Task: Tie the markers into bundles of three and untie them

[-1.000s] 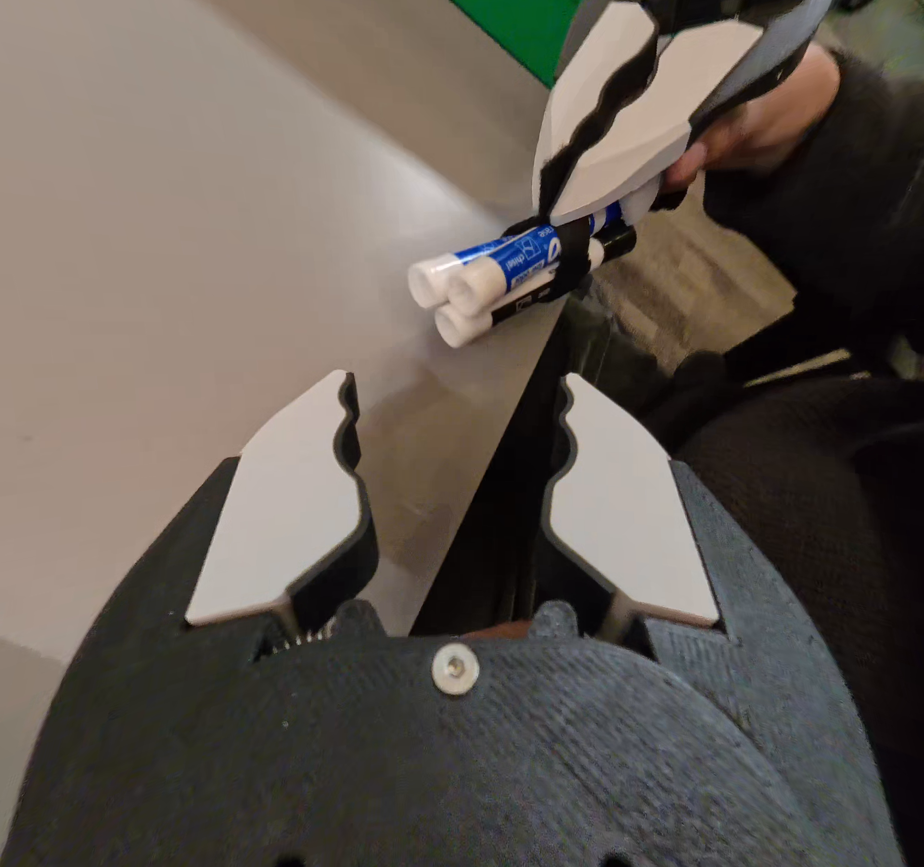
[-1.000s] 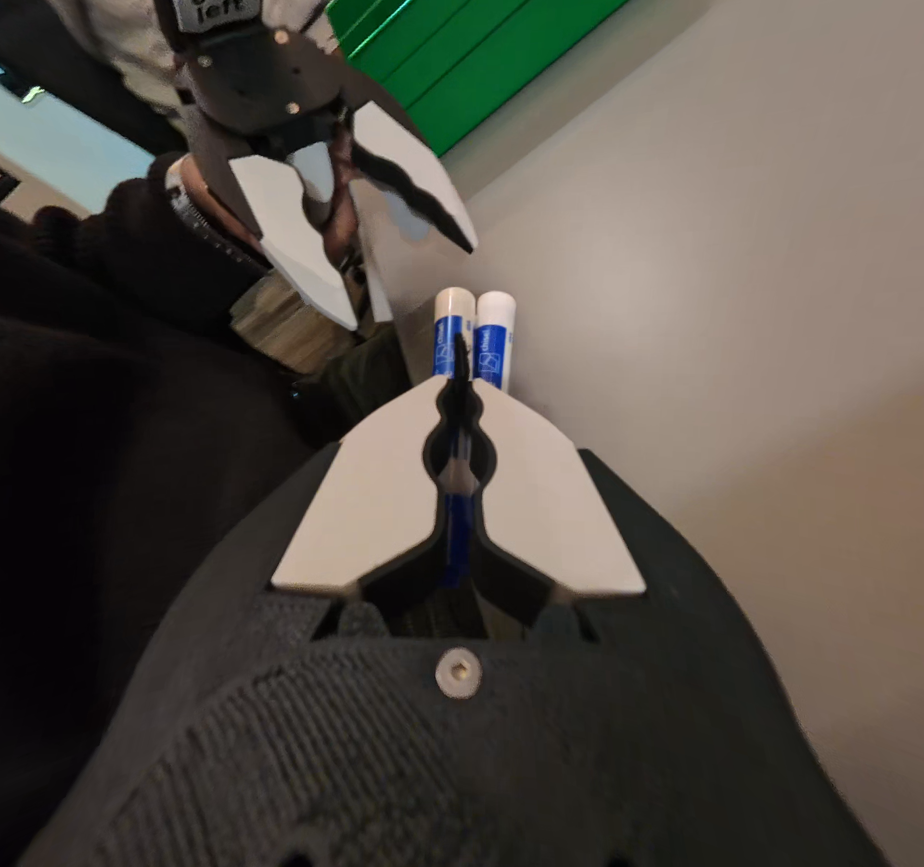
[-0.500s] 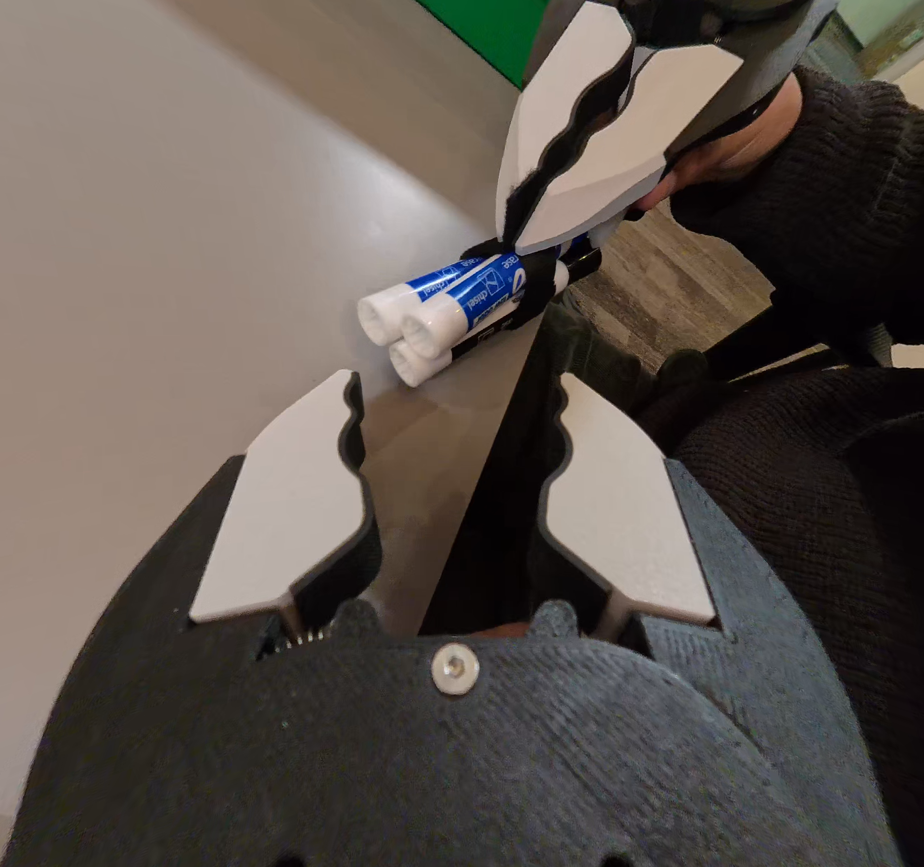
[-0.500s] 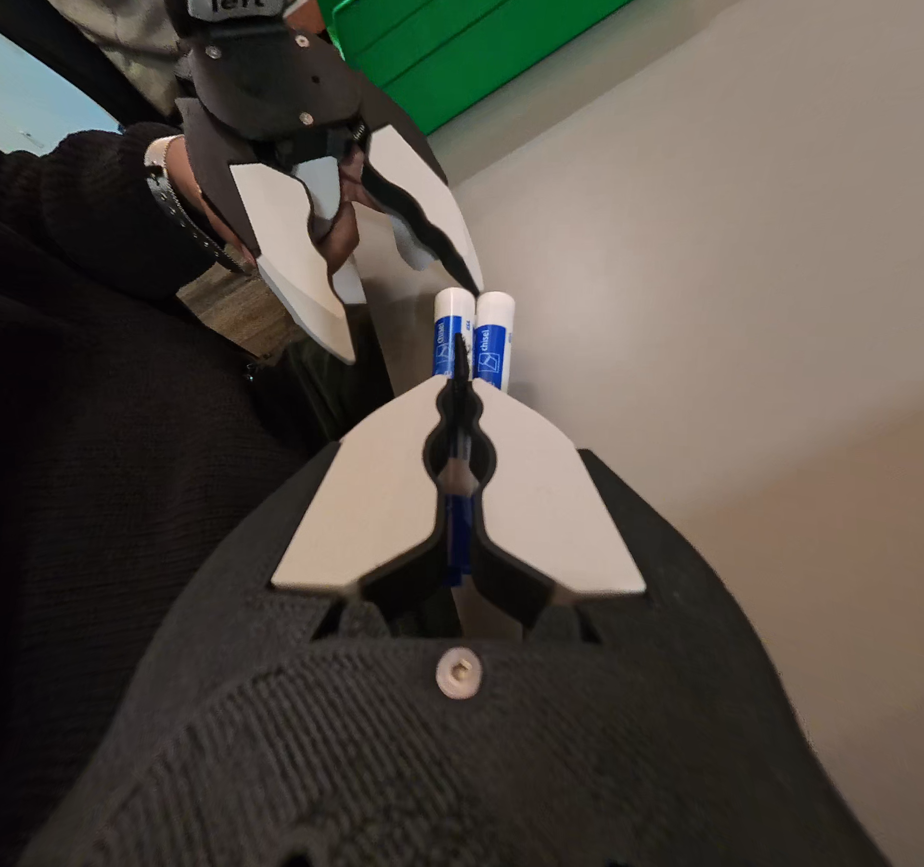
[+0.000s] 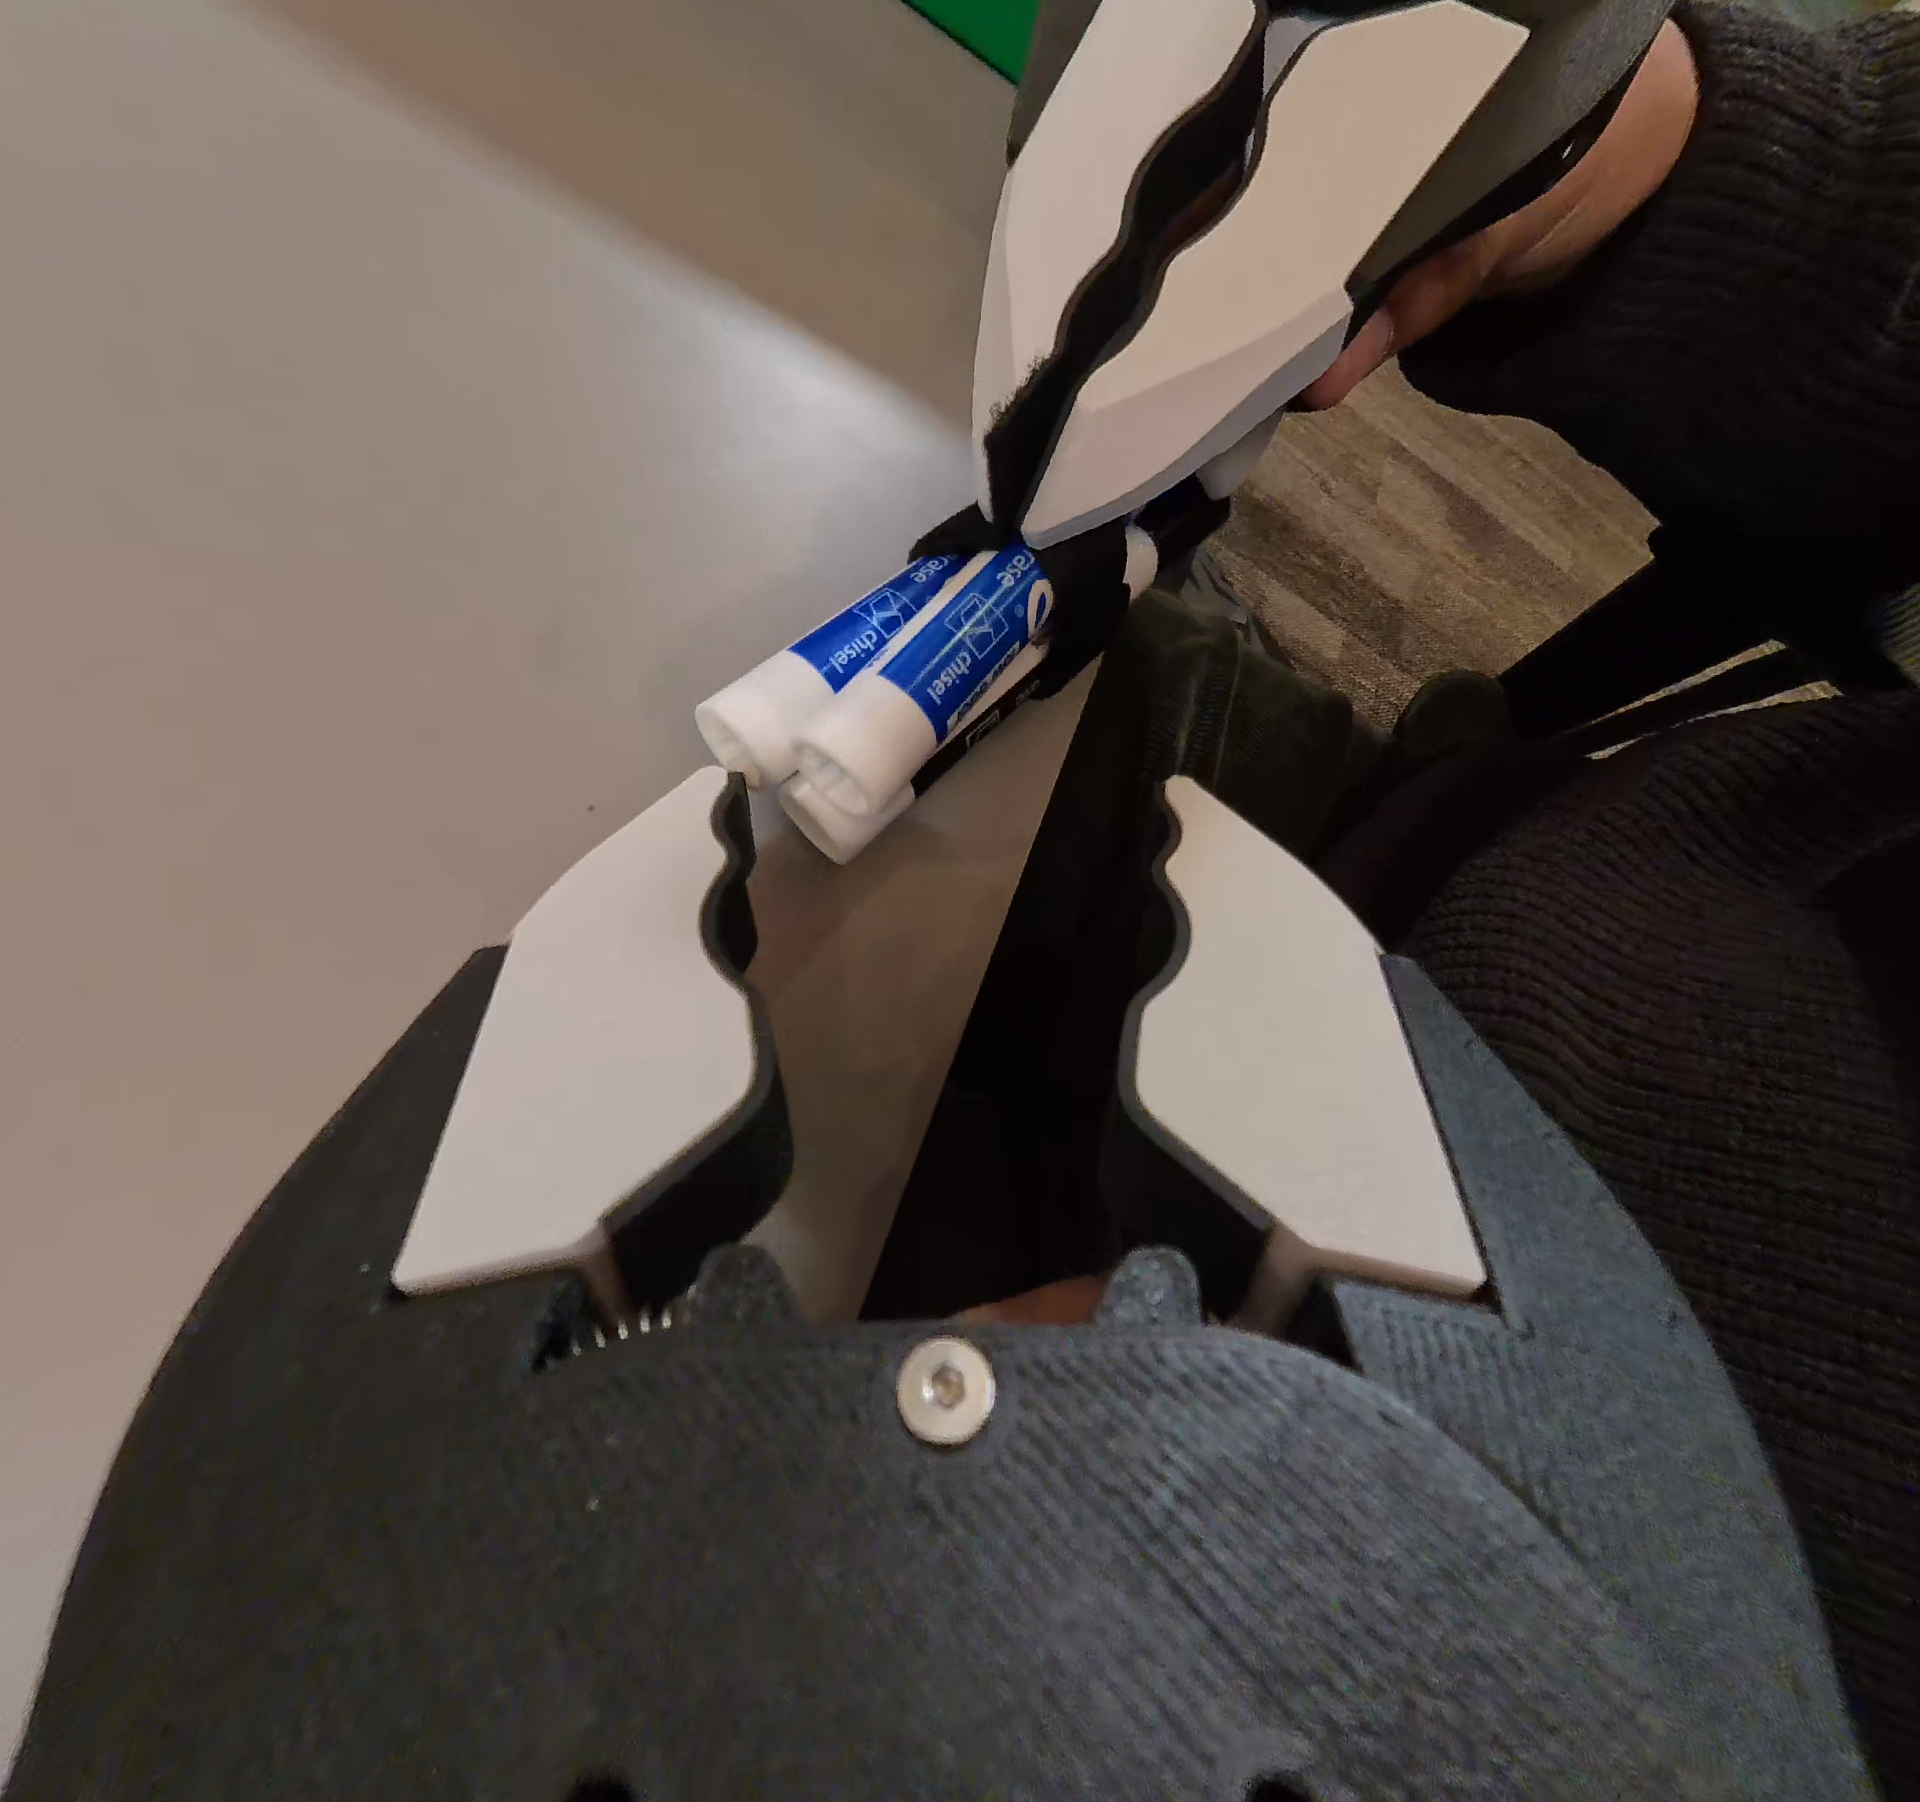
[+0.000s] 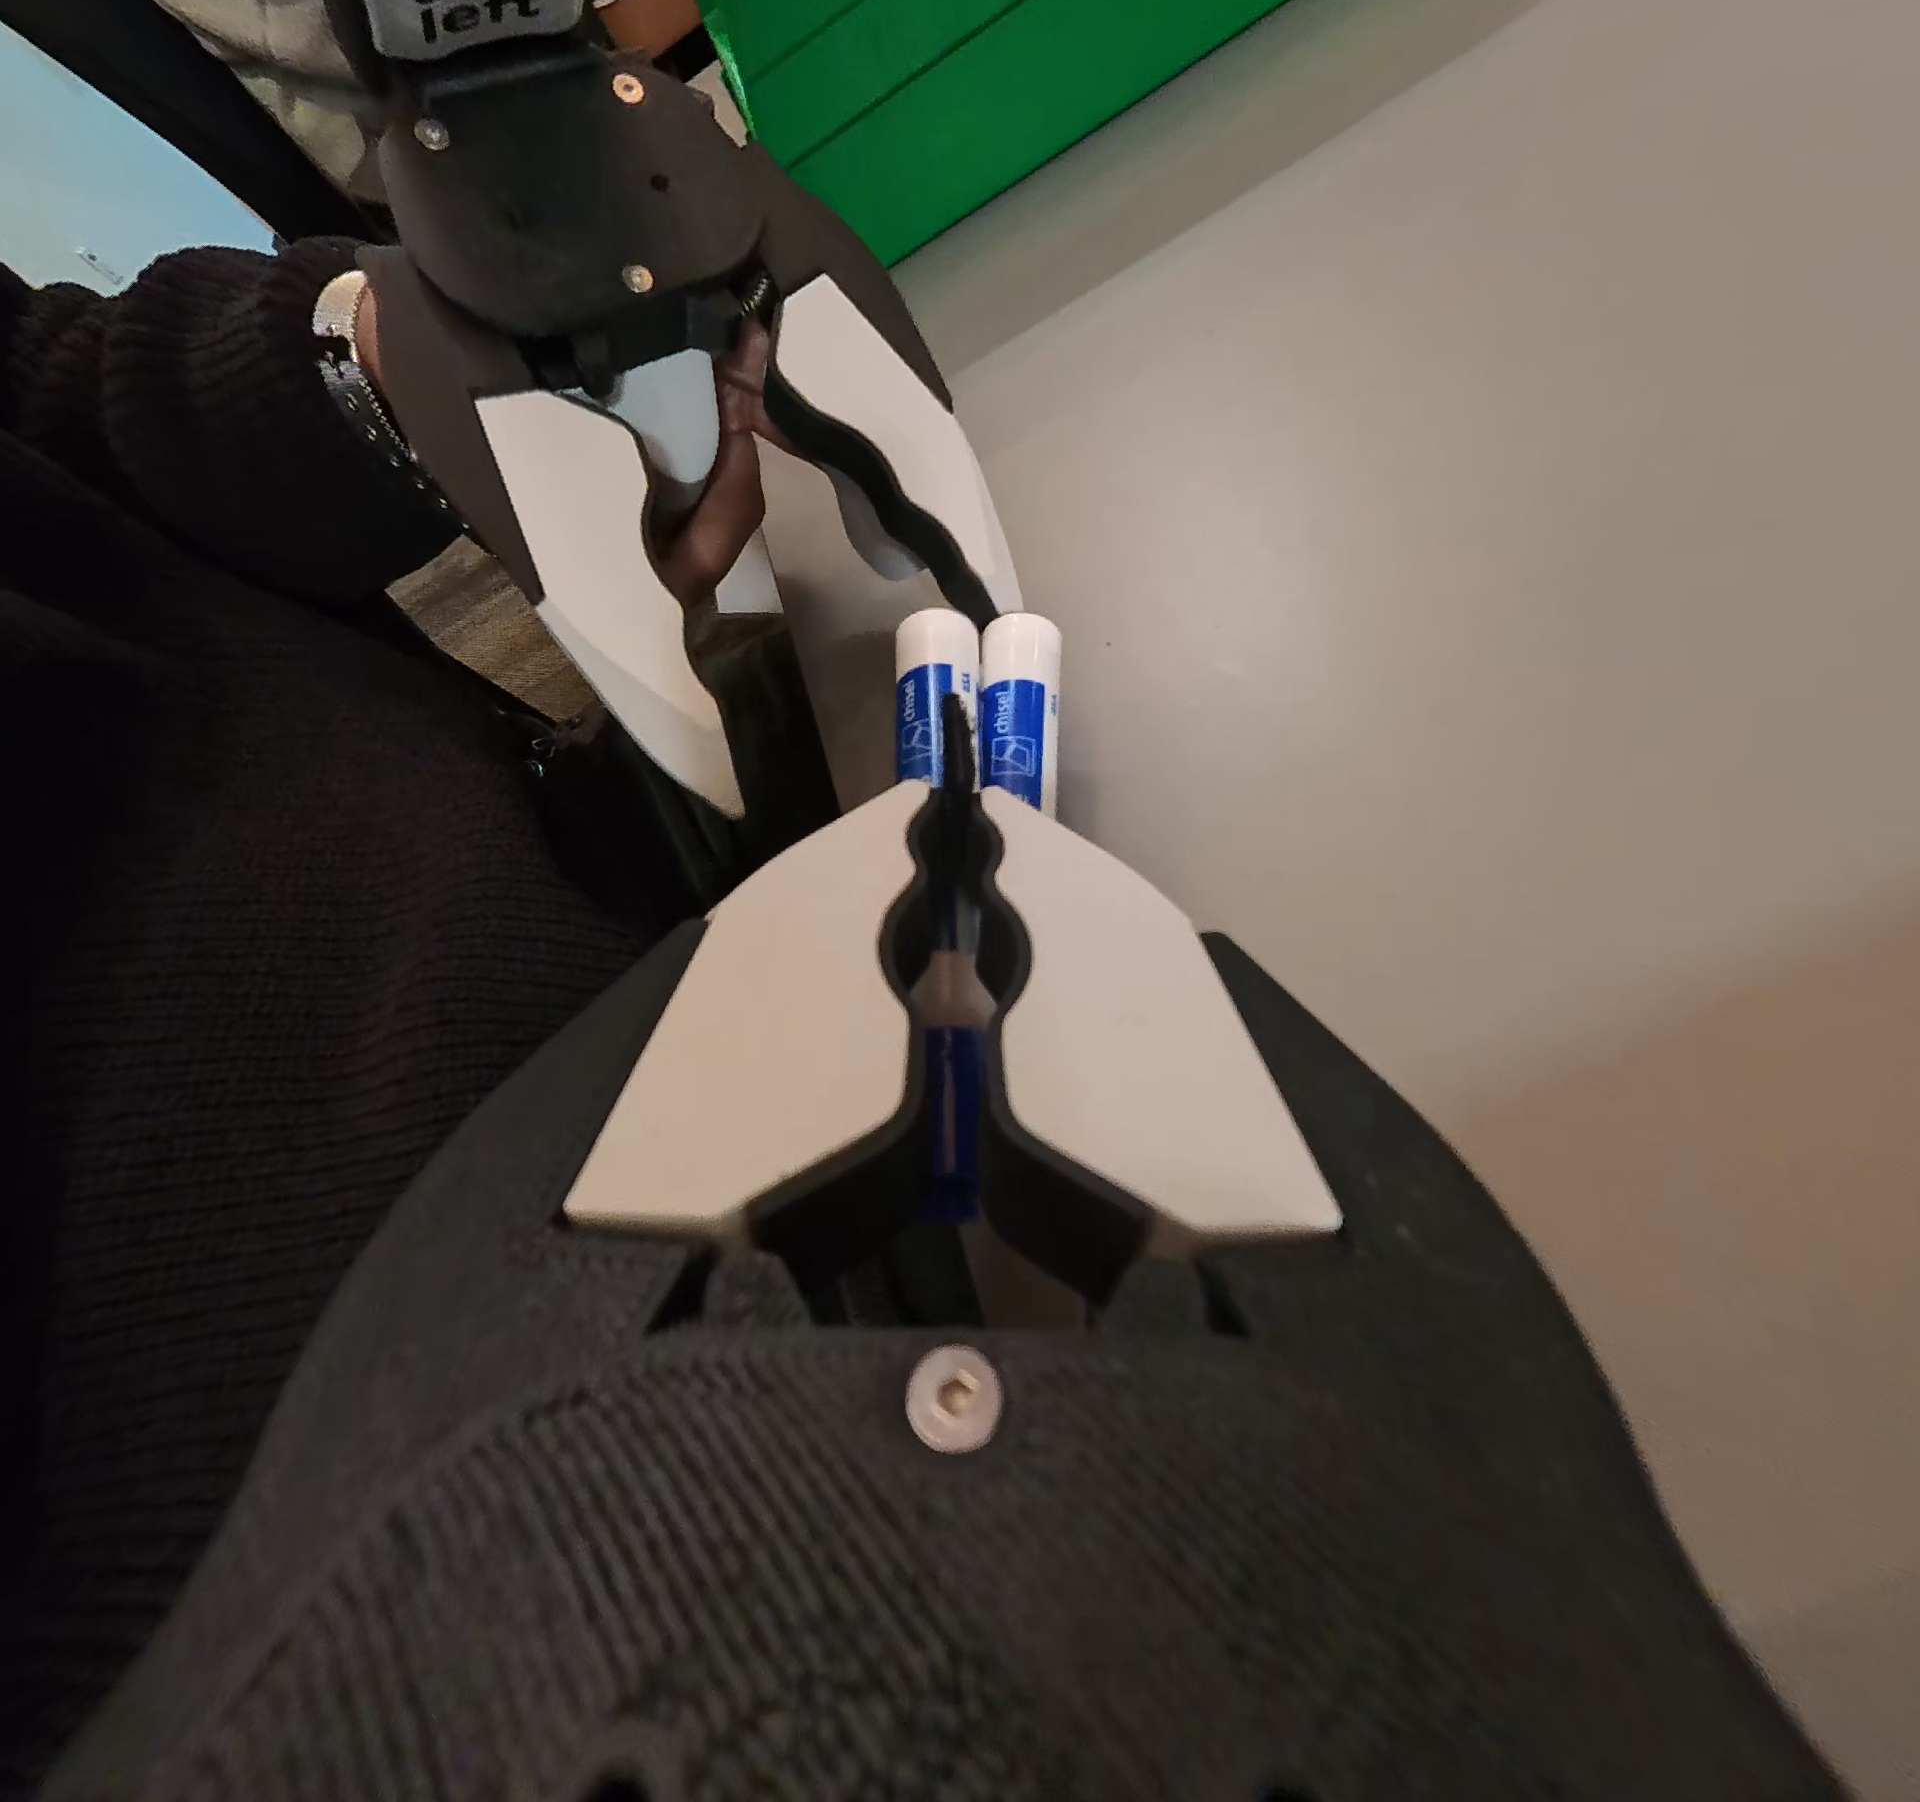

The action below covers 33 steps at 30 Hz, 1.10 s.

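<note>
White-faced fingers of the right gripper (image 6: 951, 796) are clenched on a black band (image 5: 1081, 599) that wraps a bundle of markers (image 5: 914, 682). Two markers carry blue labels; a third, black-labelled one lies under them. In the left wrist view the bundle hangs just above centre, its white butt ends pointing down-left over the table's edge.

The left gripper (image 5: 948, 796) is released, jaws wide apart and empty. Its picture-left fingertip sits just beside the nearest marker end; whether they touch I cannot tell.

A hand (image 5: 1538, 225) in a black knit sleeve (image 5: 1714, 298) holds the right gripper at the upper right of that view.

Below lies a plain grey tabletop (image 5: 312, 505), filling the left of the frame. A green bin (image 6: 1039, 38) stands at the top of the right wrist view, and wood-patterned flooring (image 5: 1403, 526) shows past the table edge.
</note>
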{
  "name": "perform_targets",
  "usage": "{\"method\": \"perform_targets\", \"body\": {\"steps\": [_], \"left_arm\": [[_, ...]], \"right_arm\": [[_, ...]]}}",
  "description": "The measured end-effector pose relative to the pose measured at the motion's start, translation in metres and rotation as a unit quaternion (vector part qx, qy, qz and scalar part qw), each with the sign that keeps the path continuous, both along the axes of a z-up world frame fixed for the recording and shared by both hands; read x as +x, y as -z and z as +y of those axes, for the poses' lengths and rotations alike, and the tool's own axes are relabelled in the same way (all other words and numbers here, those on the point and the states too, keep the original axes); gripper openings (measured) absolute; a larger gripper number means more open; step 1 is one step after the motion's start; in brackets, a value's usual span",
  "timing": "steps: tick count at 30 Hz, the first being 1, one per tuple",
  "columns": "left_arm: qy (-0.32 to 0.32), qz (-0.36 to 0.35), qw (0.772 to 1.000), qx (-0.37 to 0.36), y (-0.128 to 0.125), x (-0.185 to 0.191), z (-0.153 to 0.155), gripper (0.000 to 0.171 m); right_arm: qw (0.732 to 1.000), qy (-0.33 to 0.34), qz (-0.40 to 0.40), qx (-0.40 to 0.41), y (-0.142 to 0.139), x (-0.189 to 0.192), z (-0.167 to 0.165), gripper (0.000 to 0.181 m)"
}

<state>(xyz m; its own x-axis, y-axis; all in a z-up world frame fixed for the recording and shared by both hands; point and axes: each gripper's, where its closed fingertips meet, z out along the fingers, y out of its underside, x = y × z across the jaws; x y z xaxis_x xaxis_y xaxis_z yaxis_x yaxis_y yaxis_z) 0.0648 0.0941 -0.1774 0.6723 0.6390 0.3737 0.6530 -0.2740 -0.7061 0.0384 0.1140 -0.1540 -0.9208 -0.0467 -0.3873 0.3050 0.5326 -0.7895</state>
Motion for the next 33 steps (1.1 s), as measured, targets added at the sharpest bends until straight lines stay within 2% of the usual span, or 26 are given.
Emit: {"method": "perform_targets", "body": {"steps": [14,24,33], "left_arm": [[0.020,0.000,0.998,-0.057,0.016,0.005,0.001,0.072],[-0.009,-0.007,0.999,-0.035,0.011,-0.002,-0.008,0.066],[-0.038,-0.037,0.999,0.002,0.009,-0.007,-0.011,0.043]], "right_arm": [[0.999,-0.014,0.020,0.021,0.011,0.003,0.000,0.004],[0.999,-0.017,0.018,0.022,0.012,0.003,0.001,0.005],[1.000,-0.023,0.010,0.017,0.012,0.007,0.000,0.004]]}}
